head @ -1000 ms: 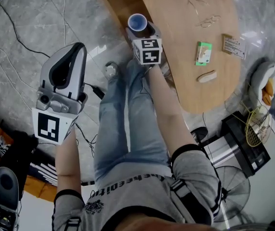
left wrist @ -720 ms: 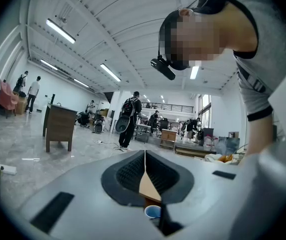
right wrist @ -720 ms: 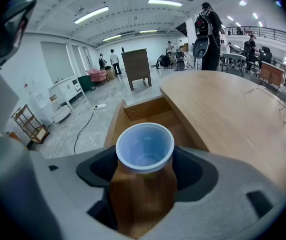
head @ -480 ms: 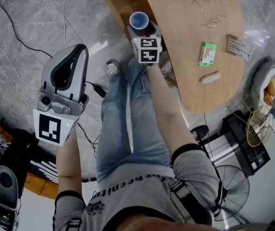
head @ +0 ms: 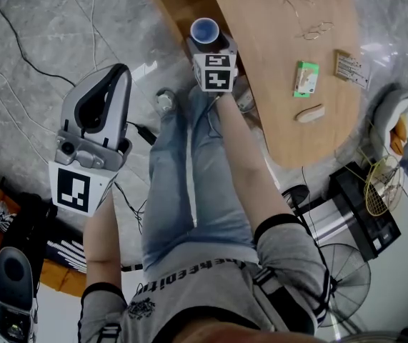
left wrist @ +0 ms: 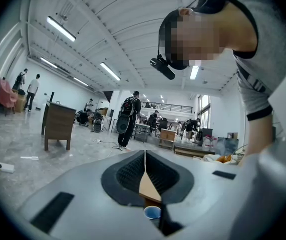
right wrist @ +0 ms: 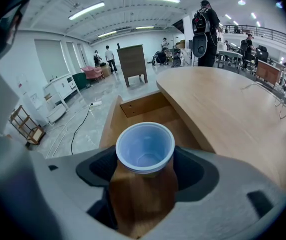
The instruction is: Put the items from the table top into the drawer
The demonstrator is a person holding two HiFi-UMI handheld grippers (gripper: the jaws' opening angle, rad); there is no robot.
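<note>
My right gripper (head: 205, 37) is shut on a pale blue plastic cup (head: 204, 30), holding it upright over the open wooden drawer (head: 178, 9) at the table's left edge. In the right gripper view the cup (right wrist: 145, 148) sits between the jaws, with the drawer's inside (right wrist: 150, 111) beyond it. On the wooden table top (head: 275, 120) lie a green box (head: 304, 78), a printed packet (head: 350, 68), a beige oblong piece (head: 309, 113) and wire glasses (head: 311, 28). My left gripper (head: 116, 71) hangs over the floor, shut and holding nothing; in its own view the tips (left wrist: 145, 153) touch.
The person's legs (head: 189, 177) fill the middle of the head view. Cables (head: 18, 41) trail over the grey marble floor. A fan (head: 346, 284), black cases (head: 361, 206) and a racket (head: 379, 188) stand at the right of the table.
My right gripper has crept slightly farther over the drawer with the cup in it. The left gripper has barely shifted.
</note>
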